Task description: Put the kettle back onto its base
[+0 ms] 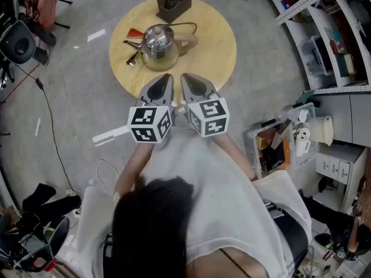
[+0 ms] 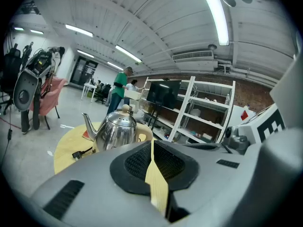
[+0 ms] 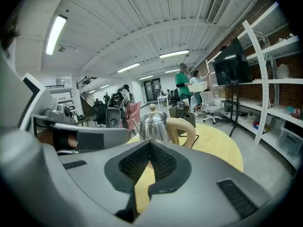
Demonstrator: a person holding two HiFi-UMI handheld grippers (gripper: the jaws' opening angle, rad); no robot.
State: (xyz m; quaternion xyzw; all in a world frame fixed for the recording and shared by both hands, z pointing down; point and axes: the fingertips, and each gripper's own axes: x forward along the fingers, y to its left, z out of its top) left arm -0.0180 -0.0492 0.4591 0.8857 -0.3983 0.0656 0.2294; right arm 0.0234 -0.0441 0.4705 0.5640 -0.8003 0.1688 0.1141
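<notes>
A steel kettle [image 1: 158, 43] with a cream handle [image 1: 186, 41] stands upright on the round wooden table [image 1: 214, 45]; its spout points left. I cannot tell whether a base lies under it. Its black cord ends in a plug [image 1: 132, 61] lying on the tabletop. Both grippers hover side by side over the table's near edge, a short way short of the kettle. My left gripper [image 1: 166, 79] is shut and empty, and so is my right gripper [image 1: 186, 79]. The left gripper view shows the kettle [image 2: 116, 131] beyond the closed left gripper [image 2: 151, 144]; in the right gripper view the kettle [image 3: 154, 126] stands straight ahead of the right gripper [image 3: 149, 146].
A dark box holding remote controls [image 1: 173, 2] sits at the table's far edge, and a red flat item [image 1: 135, 33] lies left of the kettle. White shelving [image 1: 324, 33] and a cluttered crate [image 1: 278, 146] stand to the right. Cables and a chair [image 1: 20, 42] are on the left.
</notes>
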